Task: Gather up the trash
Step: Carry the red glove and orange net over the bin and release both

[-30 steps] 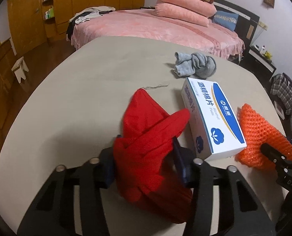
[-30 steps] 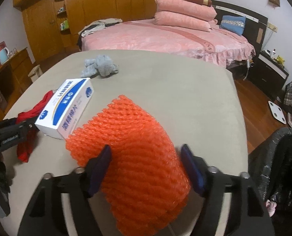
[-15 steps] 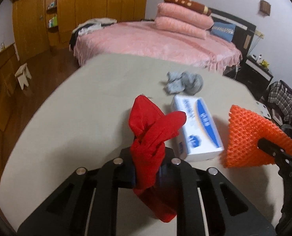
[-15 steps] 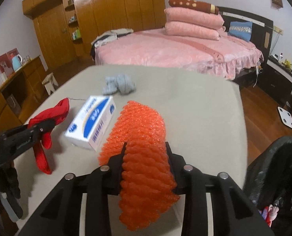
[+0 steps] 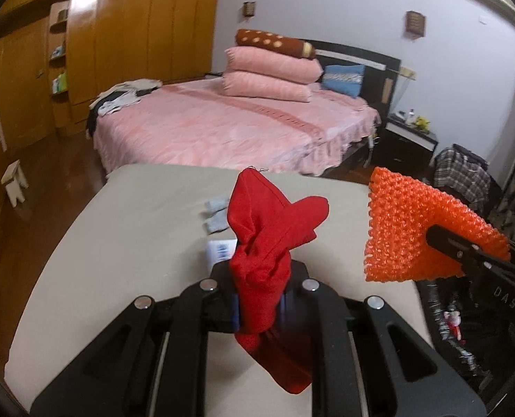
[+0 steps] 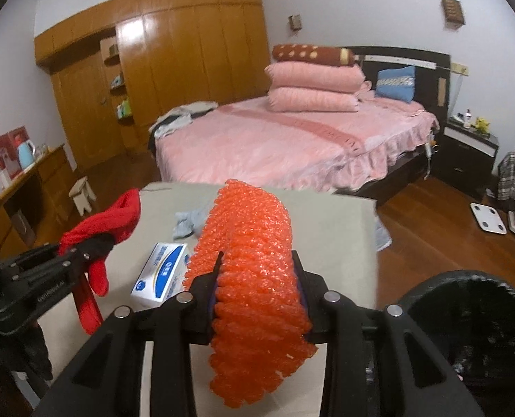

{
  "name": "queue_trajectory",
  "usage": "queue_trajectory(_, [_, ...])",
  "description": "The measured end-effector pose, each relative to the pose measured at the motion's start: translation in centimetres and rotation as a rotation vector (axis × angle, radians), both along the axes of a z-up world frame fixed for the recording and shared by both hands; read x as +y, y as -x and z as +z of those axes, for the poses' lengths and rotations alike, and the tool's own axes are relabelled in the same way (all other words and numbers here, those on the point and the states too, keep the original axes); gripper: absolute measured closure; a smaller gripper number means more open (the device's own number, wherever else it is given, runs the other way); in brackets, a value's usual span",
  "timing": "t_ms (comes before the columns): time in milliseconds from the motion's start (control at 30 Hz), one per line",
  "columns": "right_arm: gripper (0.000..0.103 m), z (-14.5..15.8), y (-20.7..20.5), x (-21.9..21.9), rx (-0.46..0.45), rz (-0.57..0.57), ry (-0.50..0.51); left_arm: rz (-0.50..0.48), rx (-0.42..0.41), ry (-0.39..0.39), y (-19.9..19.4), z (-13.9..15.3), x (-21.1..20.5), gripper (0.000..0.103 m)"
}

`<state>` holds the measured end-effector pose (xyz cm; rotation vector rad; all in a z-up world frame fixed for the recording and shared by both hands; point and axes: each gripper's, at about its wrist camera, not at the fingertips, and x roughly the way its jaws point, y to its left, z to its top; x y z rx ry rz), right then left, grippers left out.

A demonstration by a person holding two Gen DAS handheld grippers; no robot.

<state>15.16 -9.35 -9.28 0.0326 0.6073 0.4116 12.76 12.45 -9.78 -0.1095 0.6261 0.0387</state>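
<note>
We are gripping the red cloth (image 5: 267,243) in the left tool (image 5: 259,304) and the orange foam net (image 6: 254,278) in the right tool (image 6: 257,299), both clear above the counter (image 6: 333,243); beside it the black bin (image 6: 472,333) is waiting, while the white box (image 6: 160,272) and grey rag (image 6: 189,220) are remaining on the counter.

a pink-covered bed (image 6: 292,146) is filling the middle of the room, pillows (image 6: 314,87) stacking against its dark headboard (image 6: 427,69). a wooden wardrobe (image 6: 160,69) is lining the pale wall. a nightstand (image 6: 469,153) is standing on glossy wood floor (image 6: 431,208), beside what is possibly a bathroom scale (image 6: 488,218).
</note>
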Motion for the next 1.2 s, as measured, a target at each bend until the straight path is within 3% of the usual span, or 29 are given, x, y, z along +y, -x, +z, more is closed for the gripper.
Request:
queue_trajectory(567, [0.069, 2.3, 4.0, -12.0, -0.056, -0.214, -0.003, -0.263, -0.036, 0.011, -0.2, 0.9, -12.6, 0.089])
queue_trajectory(1000, [0.068, -0.1, 5.7, -21.6, 0.008, -0.43, 0.027, -0.466, 0.004, 0.037, -1.6, -1.5, -21.9, 0.088])
queue_trajectory(1200, [0.068, -2.0, 6.1, -24.1, 0.046, -0.478, 0.038, -0.543, 0.041, 0.033, -2.2, -3.4, -25.9, 0.088])
